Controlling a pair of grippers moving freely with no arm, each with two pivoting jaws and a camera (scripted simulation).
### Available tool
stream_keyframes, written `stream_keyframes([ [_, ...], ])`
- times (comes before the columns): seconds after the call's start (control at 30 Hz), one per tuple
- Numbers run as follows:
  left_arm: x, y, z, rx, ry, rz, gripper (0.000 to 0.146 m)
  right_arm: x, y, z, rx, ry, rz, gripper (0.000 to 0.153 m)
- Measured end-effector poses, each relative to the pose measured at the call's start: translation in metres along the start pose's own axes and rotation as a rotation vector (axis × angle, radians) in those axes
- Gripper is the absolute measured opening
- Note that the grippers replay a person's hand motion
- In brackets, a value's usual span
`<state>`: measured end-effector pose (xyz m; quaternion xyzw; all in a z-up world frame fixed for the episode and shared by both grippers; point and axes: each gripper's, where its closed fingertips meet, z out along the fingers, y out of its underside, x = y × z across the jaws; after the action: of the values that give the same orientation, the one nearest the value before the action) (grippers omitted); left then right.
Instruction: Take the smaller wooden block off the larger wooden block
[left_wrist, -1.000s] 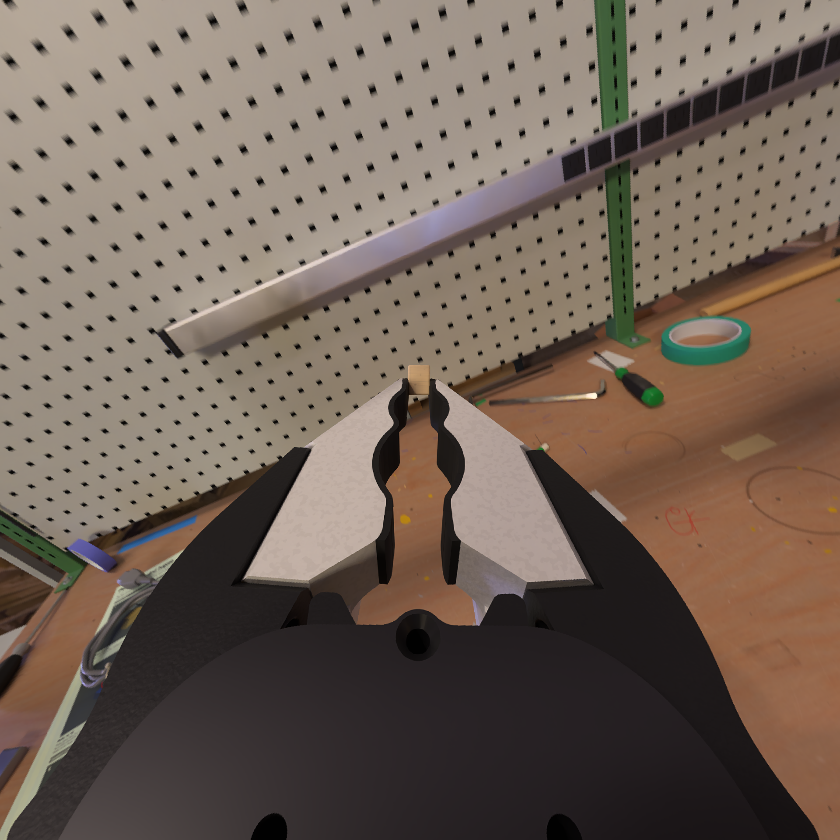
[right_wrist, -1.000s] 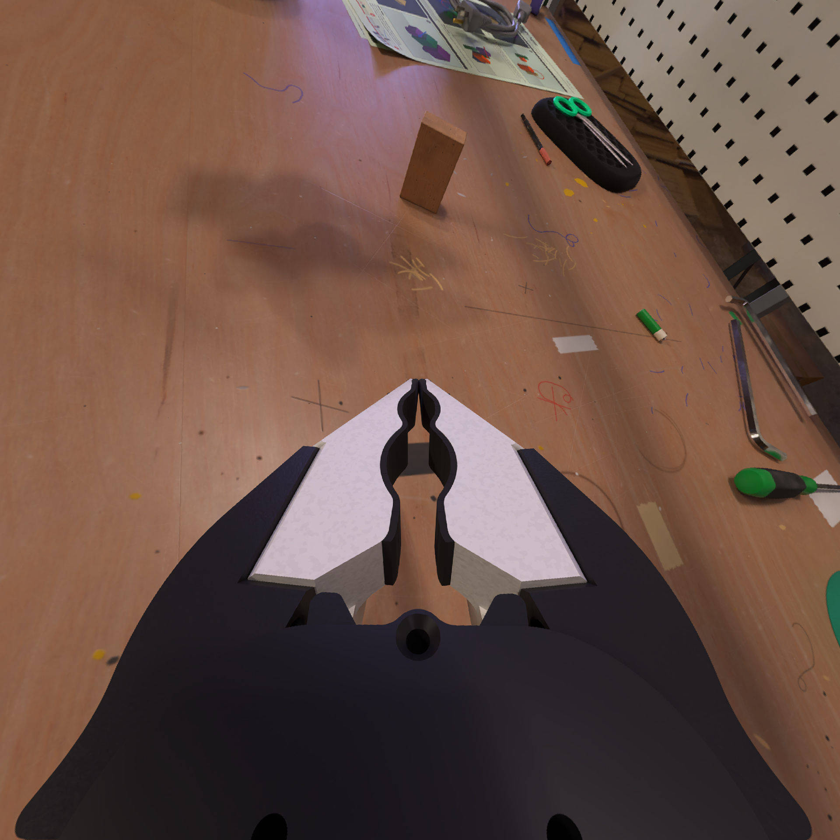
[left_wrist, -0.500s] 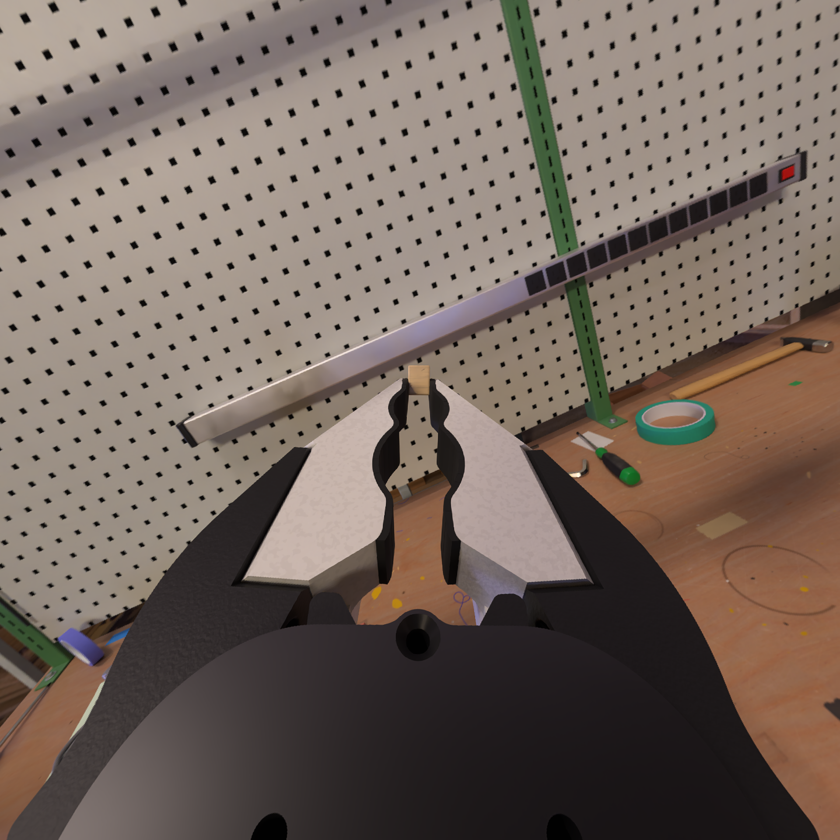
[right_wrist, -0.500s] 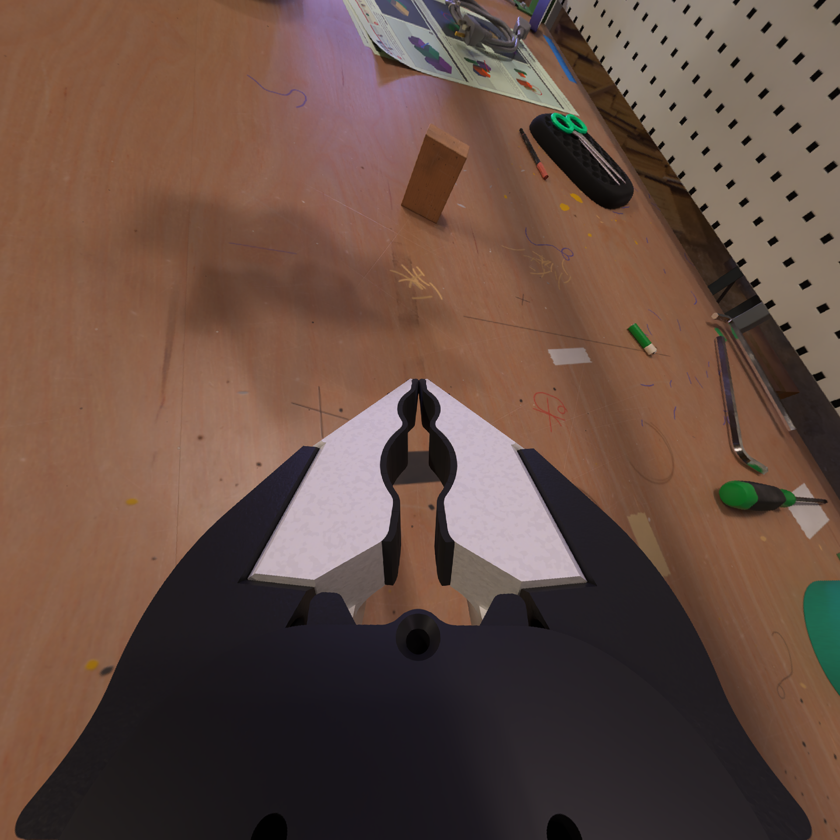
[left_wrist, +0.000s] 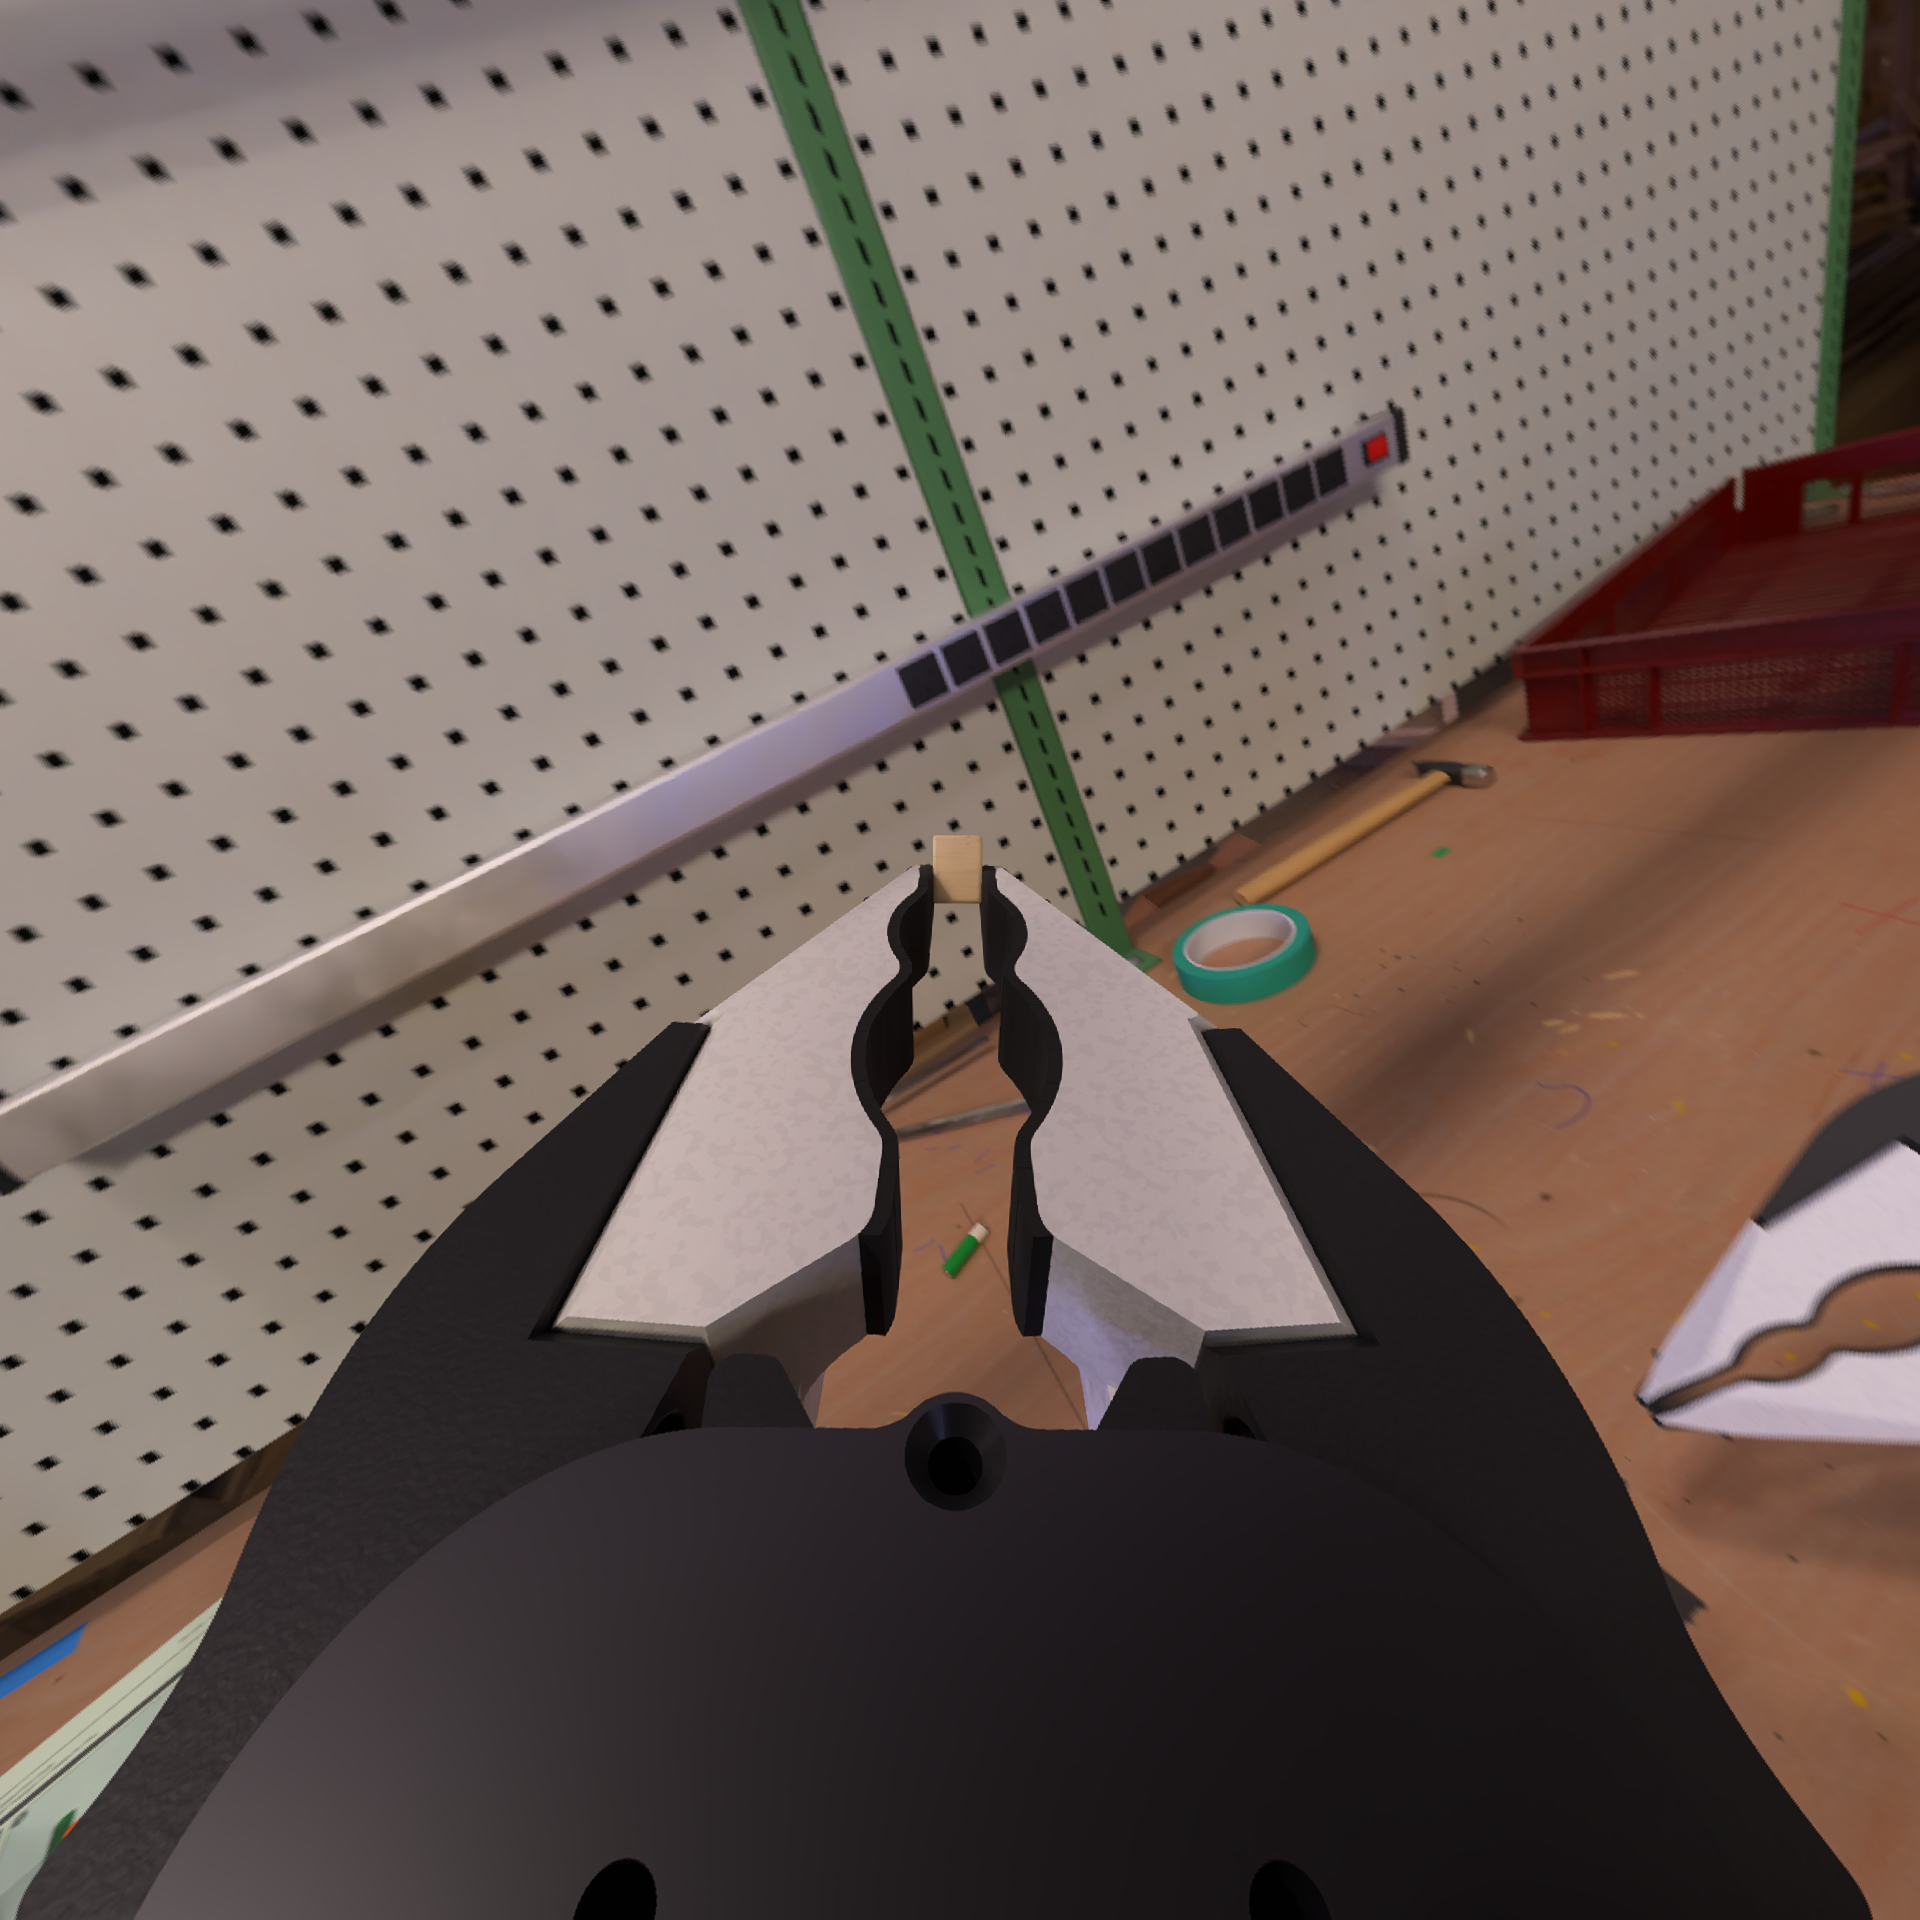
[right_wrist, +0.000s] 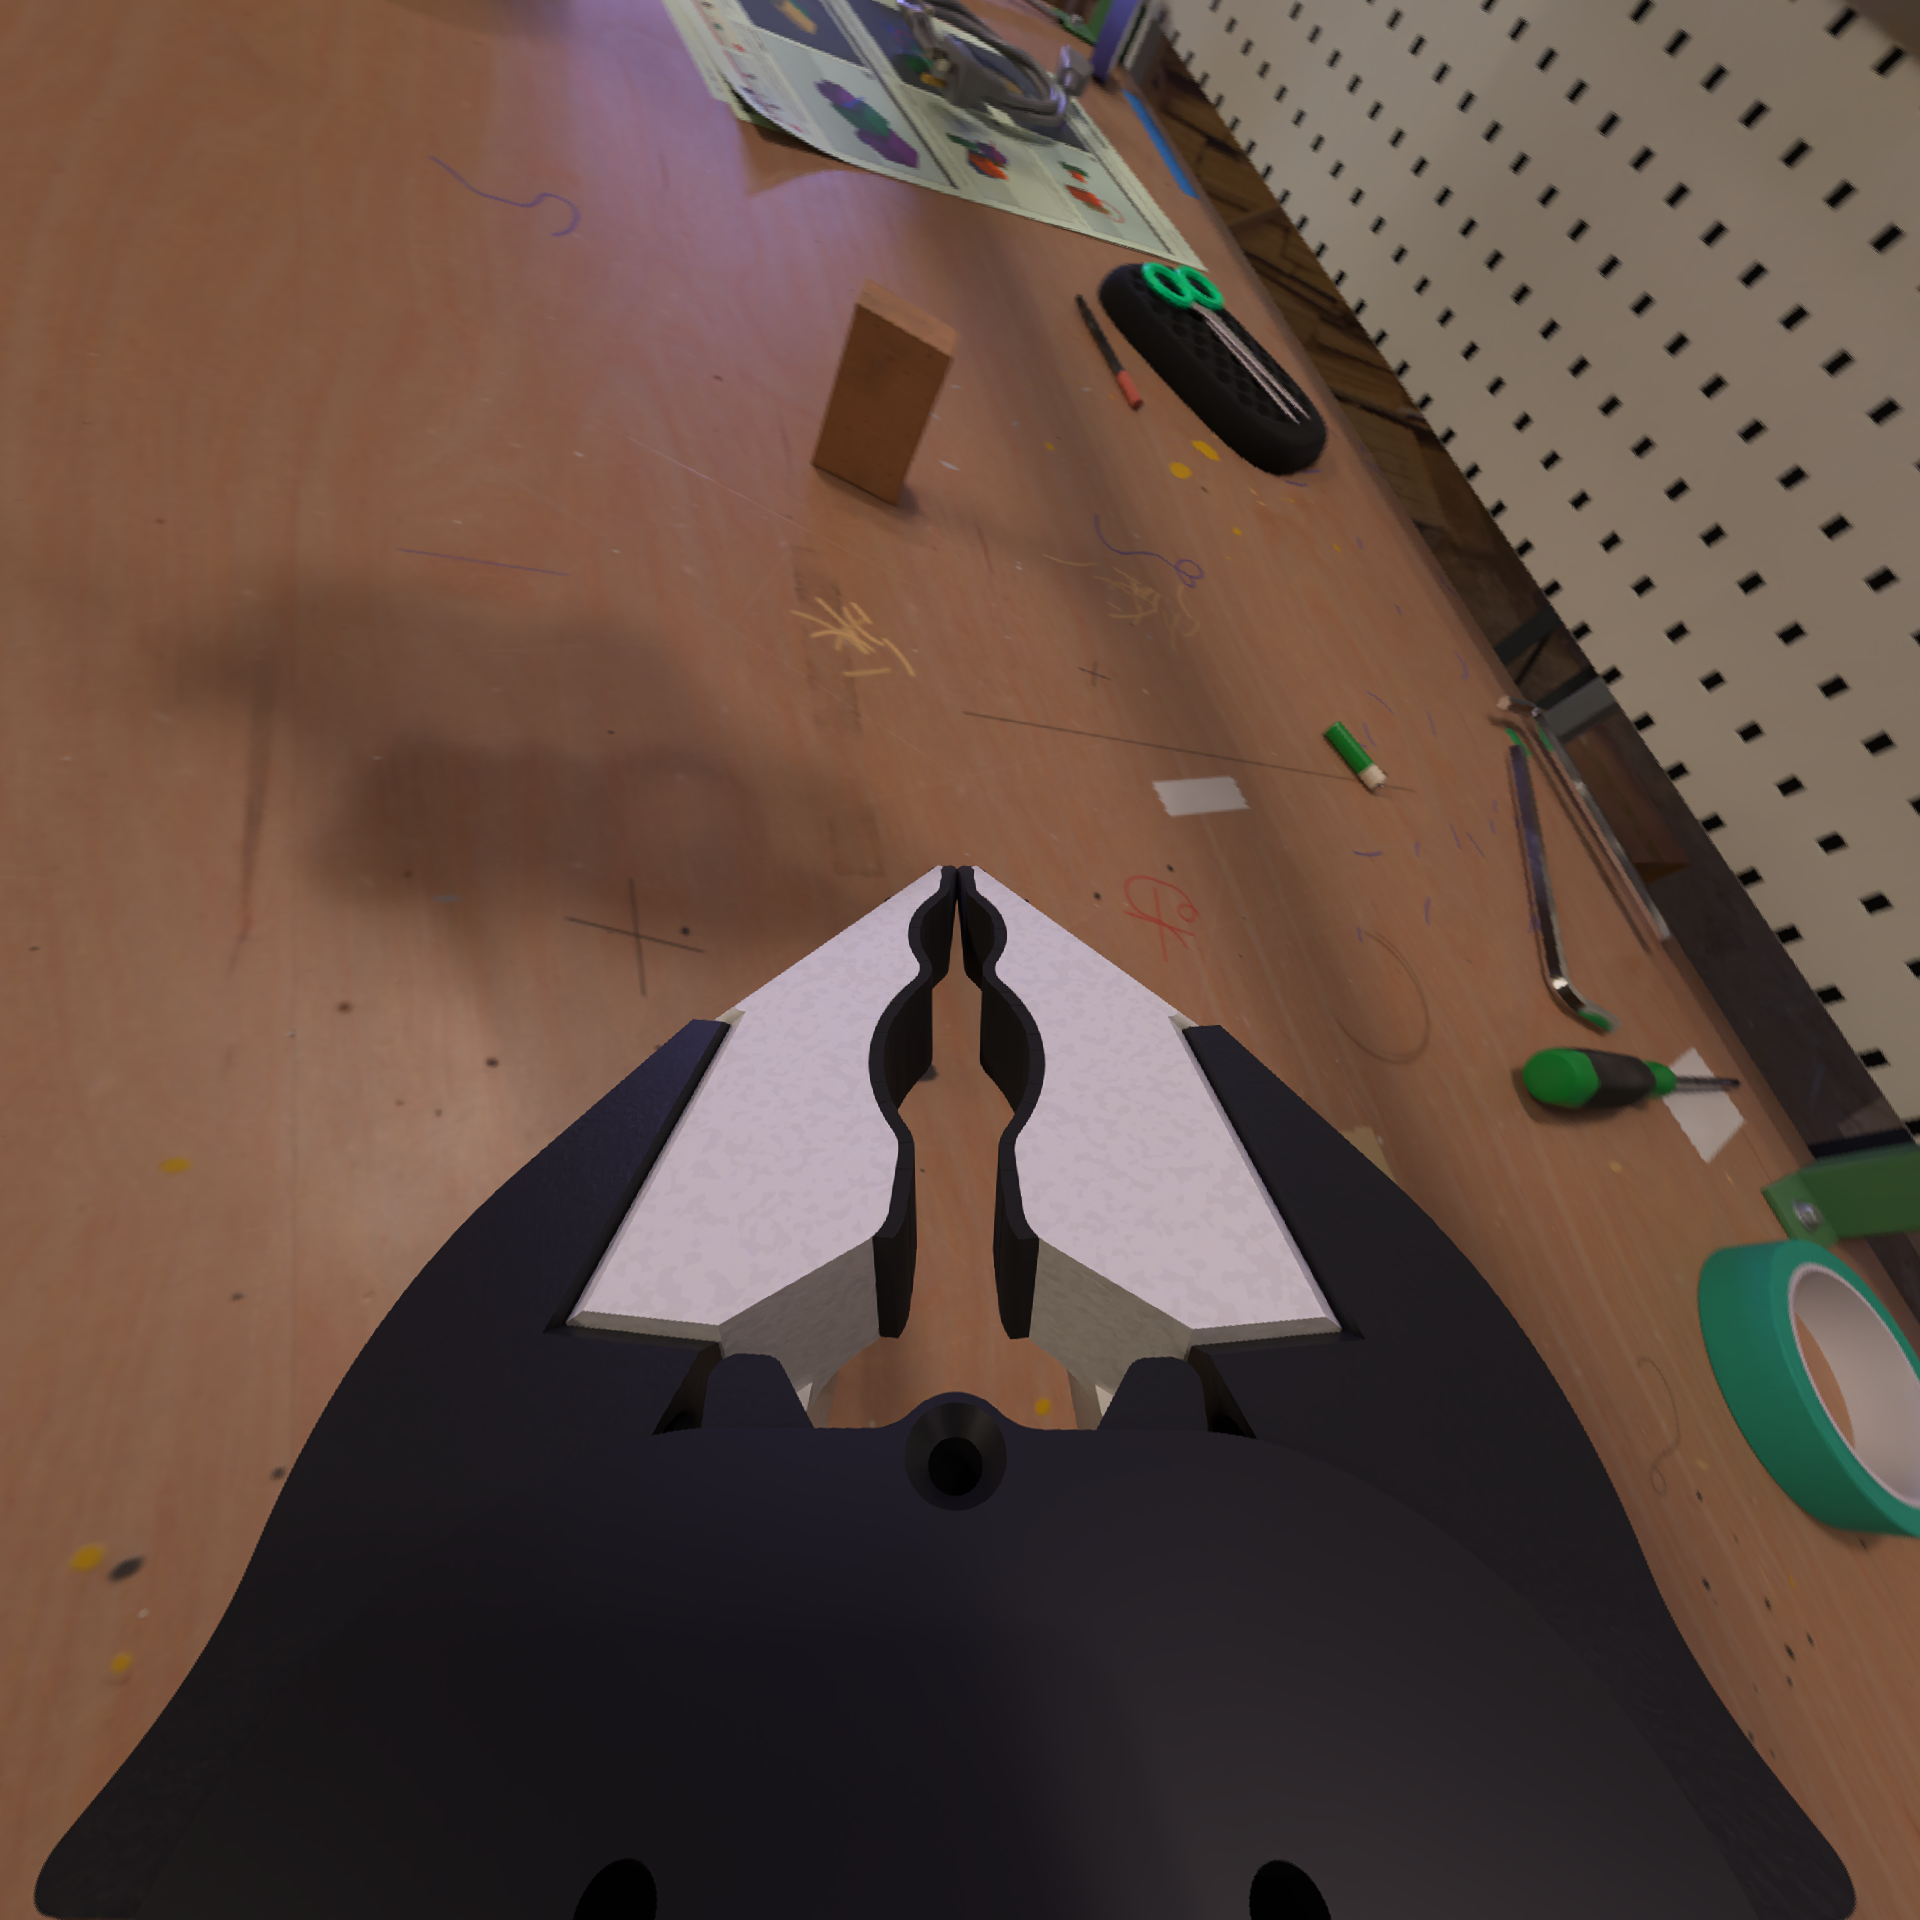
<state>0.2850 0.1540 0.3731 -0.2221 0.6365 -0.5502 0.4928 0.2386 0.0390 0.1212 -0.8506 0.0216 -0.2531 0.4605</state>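
Note:
My left gripper (left_wrist: 957, 883) is shut on the smaller wooden block (left_wrist: 957, 868), a pale cube pinched at the fingertips and held in the air in front of the pegboard. The larger wooden block (right_wrist: 884, 393), a brown slab, stands upright on the workbench far ahead in the right wrist view, with nothing on top of it. My right gripper (right_wrist: 957, 878) is shut and empty, low over the bench. The right gripper also shows at the right edge of the left wrist view (left_wrist: 1787, 1340).
A green tape roll (left_wrist: 1244, 952) (right_wrist: 1813, 1382), a hammer (left_wrist: 1361, 828), a red crate (left_wrist: 1725, 634), a green screwdriver (right_wrist: 1605, 1075), a green marker (right_wrist: 1354, 756), a black case with scissors (right_wrist: 1210, 364) and a printed sheet (right_wrist: 935, 104) lie on the bench. The pegboard (left_wrist: 416, 468) stands along its back edge.
My left gripper has swung to the right with the small block in it; the crate and the right gripper came into its view. The right gripper has moved slightly.

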Motion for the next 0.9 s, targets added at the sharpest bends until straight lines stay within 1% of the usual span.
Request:
stream_keyframes([
  [0.1, 0.021, 0.014, 0.014, -0.043, 0.055, -0.005, 0.008, 0.013, 0.006, -0.003, -0.006, 0.035, 0.033, 0.0],
  [0.2, 0.043, 0.033, 0.028, -0.081, 0.11, -0.044, 0.008, 0.022, 0.012, -0.004, -0.011, 0.052, 0.065, 0.0],
  [0.43, 0.095, 0.084, 0.055, -0.185, 0.214, -0.056, 0.008, 0.023, 0.019, 0.0, -0.018, 0.054, 0.082, 0.001],
  [0.63, 0.139, 0.124, 0.065, -0.273, 0.27, 0.057, 0.008, 0.029, 0.024, 0.0, -0.034, 0.075, 0.099, 0.003],
  [0.77, 0.168, 0.151, 0.068, -0.338, 0.303, 0.178, 0.008, 0.042, 0.032, -0.004, -0.052, 0.113, 0.138, 0.003],
  [0.9, 0.188, 0.186, 0.067, -0.44, 0.324, 0.311, 0.008, 0.056, 0.043, -0.009, -0.073, 0.143, 0.192, 0.003],
])
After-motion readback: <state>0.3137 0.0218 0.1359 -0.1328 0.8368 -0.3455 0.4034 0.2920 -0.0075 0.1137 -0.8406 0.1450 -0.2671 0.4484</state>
